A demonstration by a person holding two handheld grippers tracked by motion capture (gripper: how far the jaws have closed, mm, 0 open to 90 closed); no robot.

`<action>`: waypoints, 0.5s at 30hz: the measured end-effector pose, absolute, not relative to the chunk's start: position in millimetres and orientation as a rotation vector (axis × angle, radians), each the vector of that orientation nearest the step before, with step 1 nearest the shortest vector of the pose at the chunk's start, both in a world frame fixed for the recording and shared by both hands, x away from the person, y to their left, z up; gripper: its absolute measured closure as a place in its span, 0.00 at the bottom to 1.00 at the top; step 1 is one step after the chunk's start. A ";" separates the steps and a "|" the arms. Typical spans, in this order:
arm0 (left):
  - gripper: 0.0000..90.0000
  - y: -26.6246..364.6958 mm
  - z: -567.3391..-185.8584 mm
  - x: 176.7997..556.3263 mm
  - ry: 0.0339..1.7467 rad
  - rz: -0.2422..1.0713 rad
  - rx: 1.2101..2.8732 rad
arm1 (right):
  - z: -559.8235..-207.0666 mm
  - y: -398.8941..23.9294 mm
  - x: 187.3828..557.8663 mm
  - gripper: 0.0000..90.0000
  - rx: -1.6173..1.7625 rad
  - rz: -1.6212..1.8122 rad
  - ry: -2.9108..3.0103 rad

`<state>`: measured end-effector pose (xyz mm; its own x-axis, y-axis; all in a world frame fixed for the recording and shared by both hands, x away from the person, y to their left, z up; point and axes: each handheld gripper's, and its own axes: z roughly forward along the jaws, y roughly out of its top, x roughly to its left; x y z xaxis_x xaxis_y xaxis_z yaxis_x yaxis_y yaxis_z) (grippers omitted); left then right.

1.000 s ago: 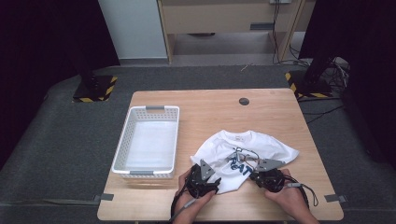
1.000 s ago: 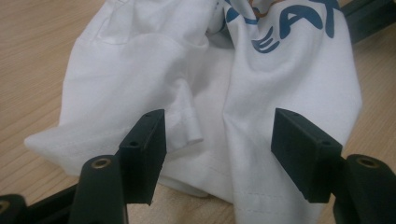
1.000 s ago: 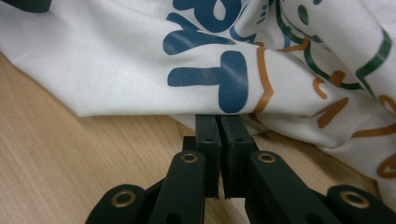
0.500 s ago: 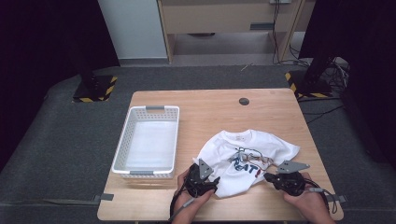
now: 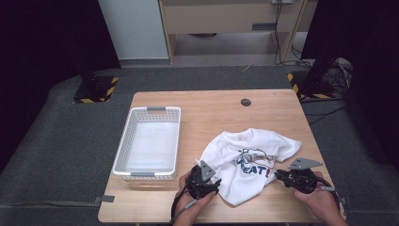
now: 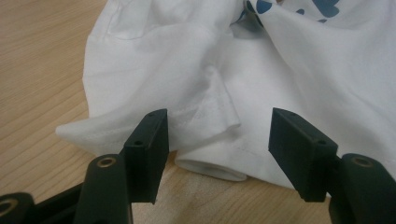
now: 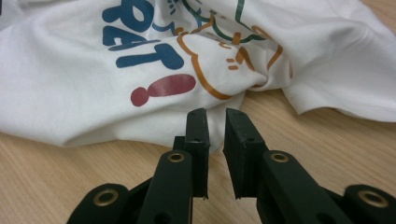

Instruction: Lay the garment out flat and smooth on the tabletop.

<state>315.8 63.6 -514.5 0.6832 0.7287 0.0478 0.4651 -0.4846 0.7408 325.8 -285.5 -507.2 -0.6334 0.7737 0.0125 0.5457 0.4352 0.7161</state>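
Wooden table [image 5: 221,113] on grey carpet [image 5: 61,141]; left jaws apart, right jaws just opening, empty.

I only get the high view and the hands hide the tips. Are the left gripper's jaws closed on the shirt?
Observer: No. The left gripper is open, its jaws standing either side of a folded edge of the shirt without pressing it.
Operator: And the right one?
Observer: The right gripper holds nothing. Its jaws have just been opening, and the narrow gap between them is empty.
Operator: Where is it aimed?
Observer: At the shirt's near edge, just below the red exclamation mark. I cannot tell whether it touches.
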 end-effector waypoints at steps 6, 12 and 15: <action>0.41 62.8 -512.1 315.6 0.906 0.474 2.164 | -504.5 -292.5 314.0 0.80 1.135 1.011 2.377; 0.41 62.1 -507.5 321.9 0.910 0.507 2.147 | -512.0 -286.1 306.3 0.65 1.126 0.994 2.393; 0.41 59.7 -499.9 327.3 0.893 0.503 2.132 | -514.7 -283.0 306.2 0.60 1.143 1.009 2.399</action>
